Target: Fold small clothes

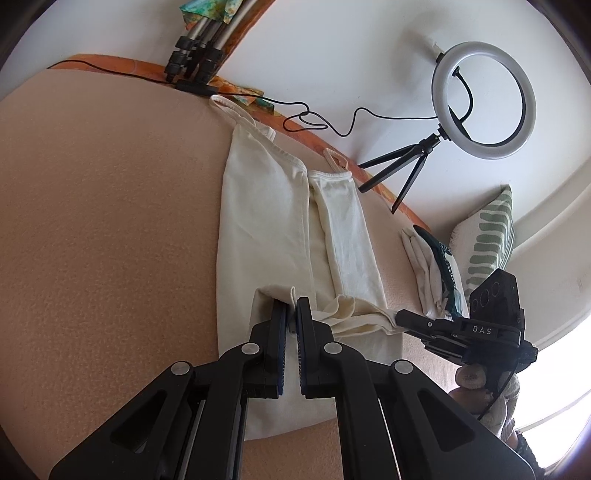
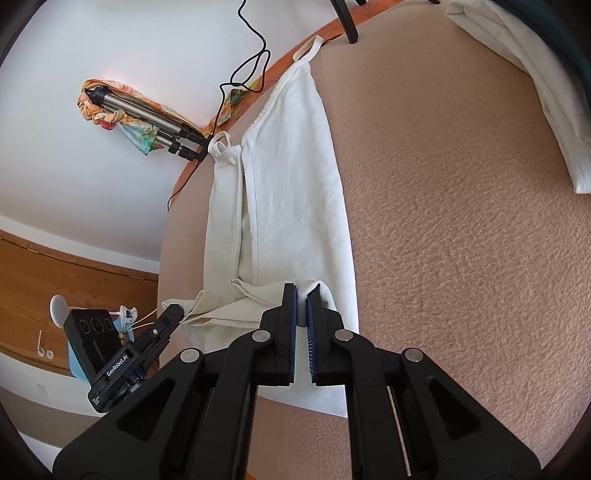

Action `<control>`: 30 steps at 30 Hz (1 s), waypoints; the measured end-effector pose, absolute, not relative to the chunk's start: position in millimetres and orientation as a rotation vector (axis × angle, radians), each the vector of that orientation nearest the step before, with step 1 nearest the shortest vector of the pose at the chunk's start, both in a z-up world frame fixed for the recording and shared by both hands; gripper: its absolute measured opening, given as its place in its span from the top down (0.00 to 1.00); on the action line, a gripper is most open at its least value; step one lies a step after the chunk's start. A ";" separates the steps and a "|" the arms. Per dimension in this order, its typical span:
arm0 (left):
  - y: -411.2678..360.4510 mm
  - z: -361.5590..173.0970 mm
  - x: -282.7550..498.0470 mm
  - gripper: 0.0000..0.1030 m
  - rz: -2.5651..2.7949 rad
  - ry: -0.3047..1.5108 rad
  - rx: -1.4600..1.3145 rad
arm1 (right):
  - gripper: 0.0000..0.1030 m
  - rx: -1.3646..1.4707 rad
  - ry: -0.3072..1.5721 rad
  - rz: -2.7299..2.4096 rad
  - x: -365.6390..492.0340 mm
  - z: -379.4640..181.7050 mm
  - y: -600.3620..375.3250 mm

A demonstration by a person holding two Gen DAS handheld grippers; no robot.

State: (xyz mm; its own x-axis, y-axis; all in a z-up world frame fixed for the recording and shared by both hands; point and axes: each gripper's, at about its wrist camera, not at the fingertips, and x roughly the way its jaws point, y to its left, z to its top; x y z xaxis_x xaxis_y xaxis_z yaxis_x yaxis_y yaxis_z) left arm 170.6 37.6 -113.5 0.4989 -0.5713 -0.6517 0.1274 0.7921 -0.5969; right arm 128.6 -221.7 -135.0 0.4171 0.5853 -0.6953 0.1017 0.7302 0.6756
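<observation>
L gripper [image 1: 291, 314]: jaws narrow, pinching hem fold of cream top [image 1: 266, 229]. R gripper [image 2: 302, 306]: jaws narrow too, clamped on other hem corner of same top. Each gripper shows in the other's cam, L at lower left of R view, R at lower right of L view, both at the bottom hem w/ cloth bunched between them.

Surface: beige textured bench cover [image 1: 110, 221], orange patterned edge [image 1: 140, 66] along far side. White wall behind. Wood paneling [image 2: 74, 266] low in R view.

Room items: ring light [image 1: 484, 99] on small black tripod at far edge, black cable [image 1: 325, 122] trailing along edge, silver tripod legs [image 1: 199, 40] w/ colorful cloth [image 1: 207, 9] draped on them. Folded white pile [image 1: 428, 269] w/ dark teal piece beside the top, green-leaf pillow [image 1: 491, 240] behind it.

Top: strappy cami, lies lengthwise on cover, straps toward far edge, both sides folded in lengthwise, bottom hem lifted and wrinkled at jaws.
</observation>
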 end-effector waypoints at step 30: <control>-22.3 -116.5 149.4 0.61 -0.515 0.923 -0.117 | 0.68 0.229 1.054 0.453 117.1 -112.2 -146.8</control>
